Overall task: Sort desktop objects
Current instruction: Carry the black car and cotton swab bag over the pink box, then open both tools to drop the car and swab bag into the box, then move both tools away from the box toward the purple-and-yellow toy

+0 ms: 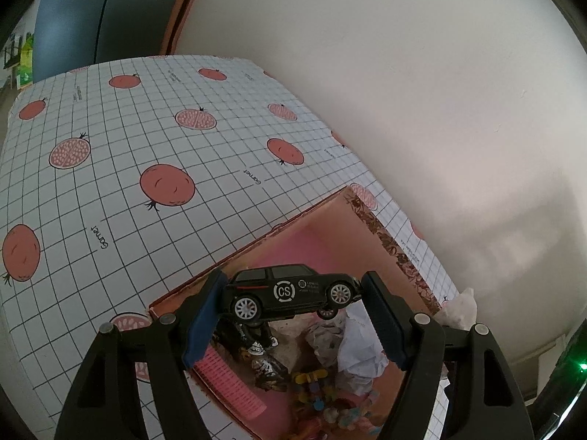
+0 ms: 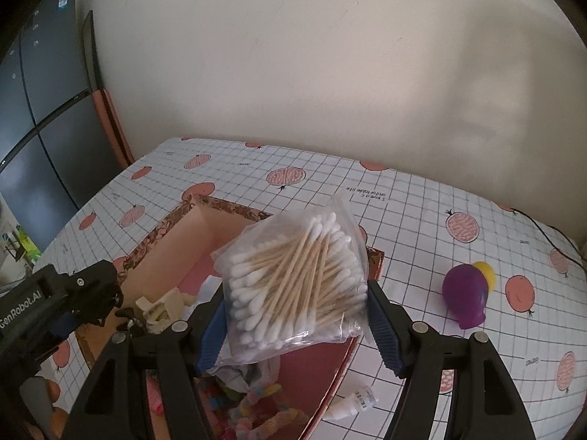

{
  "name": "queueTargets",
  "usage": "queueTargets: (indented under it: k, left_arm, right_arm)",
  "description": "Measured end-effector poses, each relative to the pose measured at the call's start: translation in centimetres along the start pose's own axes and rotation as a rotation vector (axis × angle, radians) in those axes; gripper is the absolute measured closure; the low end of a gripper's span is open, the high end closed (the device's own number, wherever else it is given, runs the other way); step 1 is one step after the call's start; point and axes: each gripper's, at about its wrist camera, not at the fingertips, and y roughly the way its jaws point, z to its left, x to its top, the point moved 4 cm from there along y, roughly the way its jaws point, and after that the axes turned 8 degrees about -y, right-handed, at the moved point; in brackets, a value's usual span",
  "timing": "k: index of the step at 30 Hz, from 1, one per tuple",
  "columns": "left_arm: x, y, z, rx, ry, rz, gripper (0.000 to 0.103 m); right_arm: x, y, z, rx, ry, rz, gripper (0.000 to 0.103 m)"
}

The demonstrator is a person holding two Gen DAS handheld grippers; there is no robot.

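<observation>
My left gripper [image 1: 293,293] is shut on a black toy car [image 1: 290,290] with white wheels, held end to end between the blue pads above the pink box [image 1: 319,216]. My right gripper [image 2: 295,308] is shut on a clear bag of cotton swabs [image 2: 297,286], also hanging over the pink box [image 2: 172,245]. The box holds crumpled paper [image 1: 352,344], a pink comb [image 1: 231,381], a dark figure [image 1: 256,344] and colourful candy-like bits [image 1: 323,399]. The left gripper's black body [image 2: 66,293] shows at the left of the right wrist view.
The table carries a white grid cloth with red pomegranates [image 1: 146,146]. A purple and yellow toy [image 2: 467,295] lies on the cloth right of the box. A small white tube [image 2: 352,403] lies by the box's near corner. A pale wall [image 2: 330,55] backs the table; a dark cabinet [image 2: 44,128] stands left.
</observation>
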Motion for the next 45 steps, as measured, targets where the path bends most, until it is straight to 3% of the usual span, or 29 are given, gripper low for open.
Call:
queueTargets:
  k: [28, 32, 45]
  left_arm:
    - [-0.6, 0.5, -0.7, 0.018, 0.036, 0.023, 0.027]
    - [-0.7, 0.6, -0.8, 0.035, 0.044, 0.023, 0.018]
    - [-1.0, 0.3, -1.7, 0.048, 0.081, 0.012, 0.012]
  right_arm:
    - [-0.4, 0.2, -0.2, 0.011, 0.021, 0.026, 0.029]
    - [-0.5, 0.3, -0.4, 0.007, 0.024, 0.031, 0.023]
    - [-0.1, -0.9, -1.8, -0.005, 0.065, 0.025, 0.021]
